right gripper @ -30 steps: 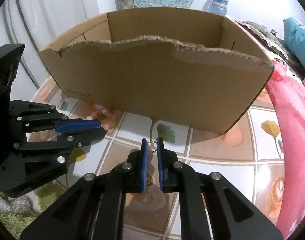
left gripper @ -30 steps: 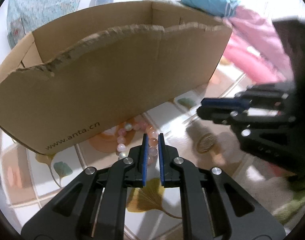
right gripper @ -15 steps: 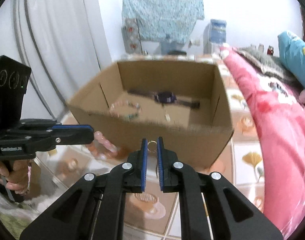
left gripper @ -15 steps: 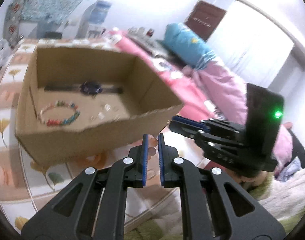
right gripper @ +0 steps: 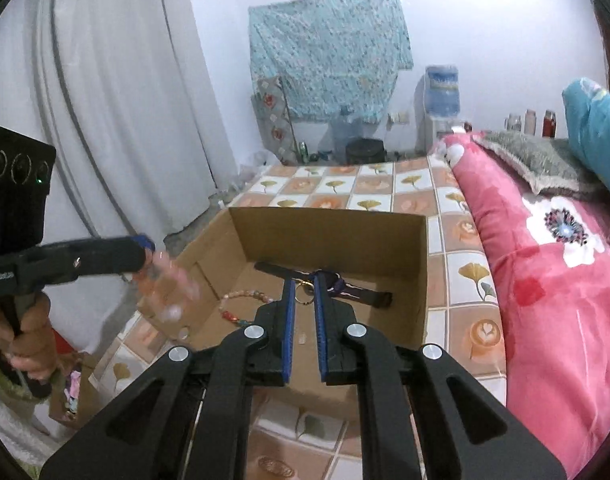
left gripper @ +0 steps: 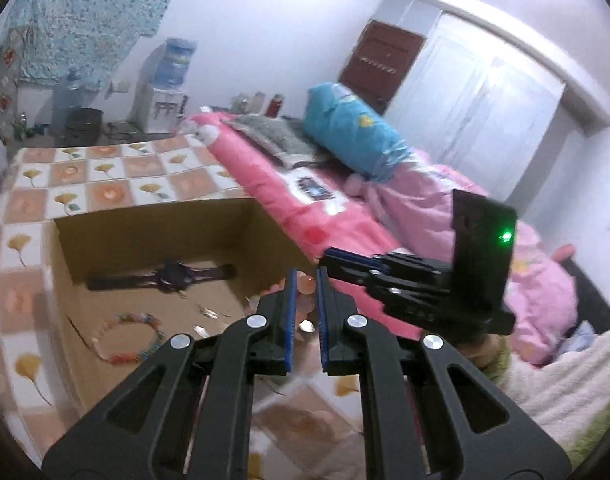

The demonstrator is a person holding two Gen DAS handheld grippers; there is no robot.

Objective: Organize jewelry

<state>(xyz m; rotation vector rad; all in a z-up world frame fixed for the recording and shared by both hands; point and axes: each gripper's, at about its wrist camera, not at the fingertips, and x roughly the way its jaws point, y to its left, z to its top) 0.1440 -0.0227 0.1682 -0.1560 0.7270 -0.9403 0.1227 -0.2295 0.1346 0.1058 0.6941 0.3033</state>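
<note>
**Both grippers hold jewelry above the cardboard box**

The left gripper (left gripper: 304, 280) has its blue pads drawn narrow on a pink bead bracelet (left gripper: 305, 286), whose pale round beads show between the fingertips. In the right wrist view that same bracelet (right gripper: 167, 280) hangs blurred from the tip of the left gripper (right gripper: 143, 246), at the left of the picture, just over the near left corner of the box. A hand (right gripper: 29, 336) grips the handle of that tool low at the left edge.

The right gripper (right gripper: 303, 292) is pinched narrow on a small gold ring (right gripper: 303, 294), which sits between the pad tips. In the left wrist view the right gripper (left gripper: 329, 260) reaches in from the right, just beside the left fingertips, with a green light glowing on its black body.

The cardboard box (right gripper: 329, 228) stands open on a tablecloth (right gripper: 465, 280) printed with ginkgo leaves and orange squares. On the box floor lie a dark watch (left gripper: 173, 274) stretched flat along the far wall, a multicoloured bead bracelet (left gripper: 129, 340) nearer and to the left, and a few small pale pieces (left gripper: 209, 314) between them that are too blurred to name.

To the right of the table lies a pink floral quilt (right gripper: 553, 280), with a blue pillow (left gripper: 353, 136) farther back. A water dispenser (right gripper: 439, 108) stands against the far wall beside a hanging blue patterned cloth (right gripper: 329, 56)
</note>
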